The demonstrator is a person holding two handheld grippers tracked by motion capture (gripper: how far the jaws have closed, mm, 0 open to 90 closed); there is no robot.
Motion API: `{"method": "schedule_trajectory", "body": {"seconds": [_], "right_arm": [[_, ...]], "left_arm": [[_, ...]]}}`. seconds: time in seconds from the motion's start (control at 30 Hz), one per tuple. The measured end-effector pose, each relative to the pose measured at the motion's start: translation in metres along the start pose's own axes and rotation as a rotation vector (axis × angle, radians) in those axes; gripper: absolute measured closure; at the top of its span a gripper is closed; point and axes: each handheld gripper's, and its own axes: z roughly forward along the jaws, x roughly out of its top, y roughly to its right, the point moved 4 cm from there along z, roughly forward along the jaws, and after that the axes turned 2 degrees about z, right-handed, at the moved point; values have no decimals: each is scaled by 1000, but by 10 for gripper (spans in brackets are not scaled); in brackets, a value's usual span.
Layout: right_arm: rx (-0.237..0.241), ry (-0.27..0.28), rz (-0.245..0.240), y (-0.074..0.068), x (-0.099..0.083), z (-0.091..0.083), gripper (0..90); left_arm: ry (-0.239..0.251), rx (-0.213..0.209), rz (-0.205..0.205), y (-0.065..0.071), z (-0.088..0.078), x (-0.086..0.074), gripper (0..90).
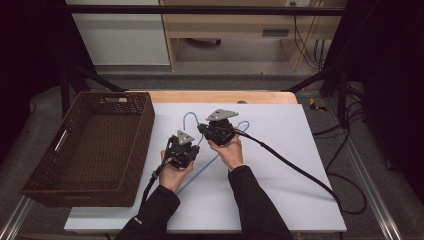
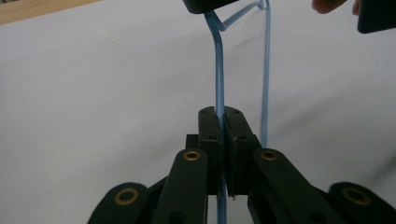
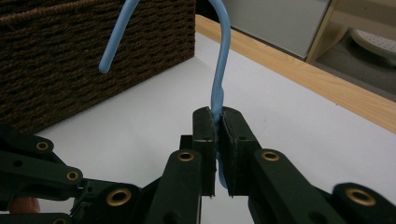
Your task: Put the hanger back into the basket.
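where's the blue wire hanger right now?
High view: the blue wire hanger lies mid-table on the white sheet, right of the brown wicker basket. The left gripper and right gripper clamp it.

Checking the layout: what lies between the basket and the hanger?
Nothing: in the high view, bare white mat separates the basket from the blue hanger. The right gripper view shows the same gap.

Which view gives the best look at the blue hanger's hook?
The right gripper view: the hook curves up from the right gripper, clamped at its neck. The high view shows it small, beside the basket. The left gripper view shows wire, not the hook.
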Motion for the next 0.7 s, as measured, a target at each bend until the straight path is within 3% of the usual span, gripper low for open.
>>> {"method": "schedule_trajectory", "body": {"seconds": [0.03, 0.13, 0.27, 0.4, 0.47, 0.53, 0.57, 0.63, 0.7], "right_arm": [[5, 2, -5, -1, 1, -4, 799], [12, 8, -14, -2, 3, -13, 775], [32, 65, 12, 2, 6, -48, 673], [19, 94, 23, 9, 4, -81, 578], [13, 105, 34, 12, 1, -98, 518], [12, 110, 36, 14, 0, -103, 491], [5, 114, 44, 17, -6, -117, 407], [4, 115, 46, 18, -9, -120, 376], [-3, 104, 52, 21, -21, -133, 275]], "left_arm": [[3, -1, 2, 1, -1, 0, 871], [25, -4, -1, 1, -5, 2, 871], [42, -5, -3, 1, -11, 4, 872], [58, -7, 1, 2, -17, 7, 872], [63, -11, 4, 2, -21, 9, 872], [68, -15, 9, 3, -24, 12, 872], [70, -14, 18, 3, -27, 14, 872], [79, -19, 24, 4, -32, 17, 872], [87, -27, 31, 6, -37, 21, 872]]}}
